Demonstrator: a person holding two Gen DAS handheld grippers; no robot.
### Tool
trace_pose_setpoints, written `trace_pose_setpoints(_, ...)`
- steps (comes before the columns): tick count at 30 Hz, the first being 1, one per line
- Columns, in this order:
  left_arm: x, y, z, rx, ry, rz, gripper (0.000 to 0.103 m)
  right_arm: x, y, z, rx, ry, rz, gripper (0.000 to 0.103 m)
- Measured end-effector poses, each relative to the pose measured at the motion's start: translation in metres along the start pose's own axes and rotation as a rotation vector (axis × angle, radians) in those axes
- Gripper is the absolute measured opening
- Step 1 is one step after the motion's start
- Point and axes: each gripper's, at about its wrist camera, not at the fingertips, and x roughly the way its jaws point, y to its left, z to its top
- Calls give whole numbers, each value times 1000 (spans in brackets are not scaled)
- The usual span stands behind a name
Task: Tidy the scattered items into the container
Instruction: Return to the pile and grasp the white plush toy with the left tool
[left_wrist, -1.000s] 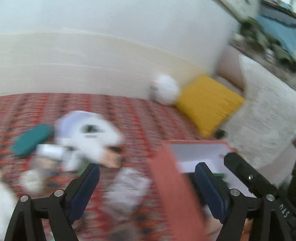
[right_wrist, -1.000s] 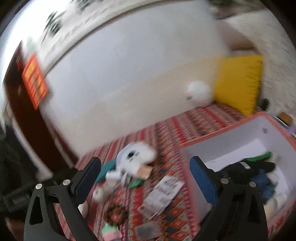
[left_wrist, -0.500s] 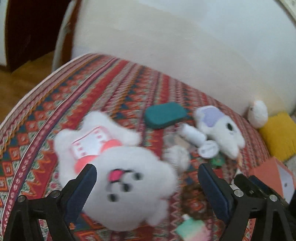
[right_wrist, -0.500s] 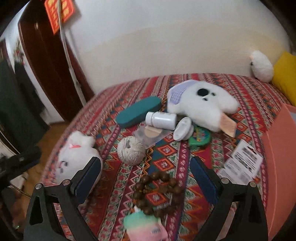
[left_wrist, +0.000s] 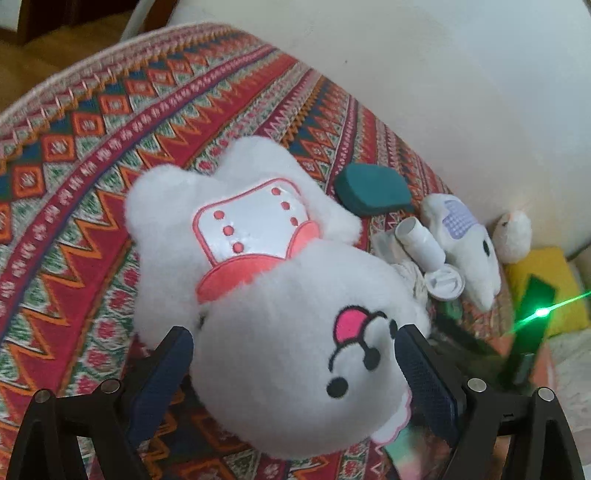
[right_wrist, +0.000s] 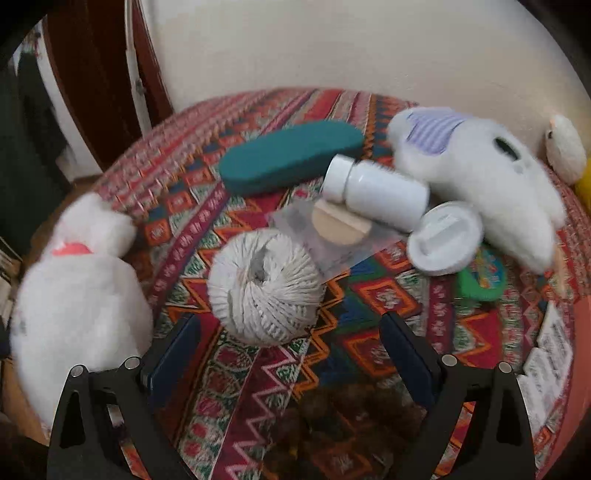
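Note:
A large white plush with a pink bib (left_wrist: 280, 295) lies on the patterned rug (left_wrist: 92, 155). My left gripper (left_wrist: 295, 369) is open, and its fingers straddle the plush's head. In the right wrist view a ball of white twine (right_wrist: 264, 288) sits just ahead of my open right gripper (right_wrist: 291, 354), with nothing between the fingers. The same plush (right_wrist: 77, 288) lies to the left of the twine. The container's orange wall (right_wrist: 580, 332) shows only at the right edge.
Behind the twine lie a teal case (right_wrist: 291, 155), a white bottle (right_wrist: 376, 195), its lid (right_wrist: 443, 240), a clear bag (right_wrist: 340, 225) and a plush with a purple ear (right_wrist: 476, 173). Brown beads (right_wrist: 351, 413) sit between the right fingers' bases. Paper slips (right_wrist: 550, 354) lie at right.
Both grippers swung away from the container to the scattered items and came in close. The left one now straddles the big plush's head; the right one has neared the twine ball.

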Motion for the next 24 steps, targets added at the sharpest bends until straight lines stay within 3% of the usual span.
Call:
trace_pose_setpoints(1,4,-2,0,-1,8,-9,93,7,-2,0,7,10,7,96)
trace_pose_setpoints(4,16,-12,2,23,17,-15,98,13,-9,3,18,17,80,75)
trace_pose_setpoints(5,19,-15,3,30,15,-11,100,12,-9,4,12,19,92,56)
trace_pose_setpoints(11,39,-29,5,42,-18,77,102,14,-8,2,-8,24,88,54)
trace_pose_setpoints(15,49,-44,0,111,-64,139,102,14,-8,1,-1,23,95,53)
trace_pose_setpoints(18,51,-47,-4,152,-91,143,101,13,-5,1,4,16,97,52)
trace_pose_setpoints(24,42,-41,3,143,-114,112,87,7,-4,3,26,2,116,51)
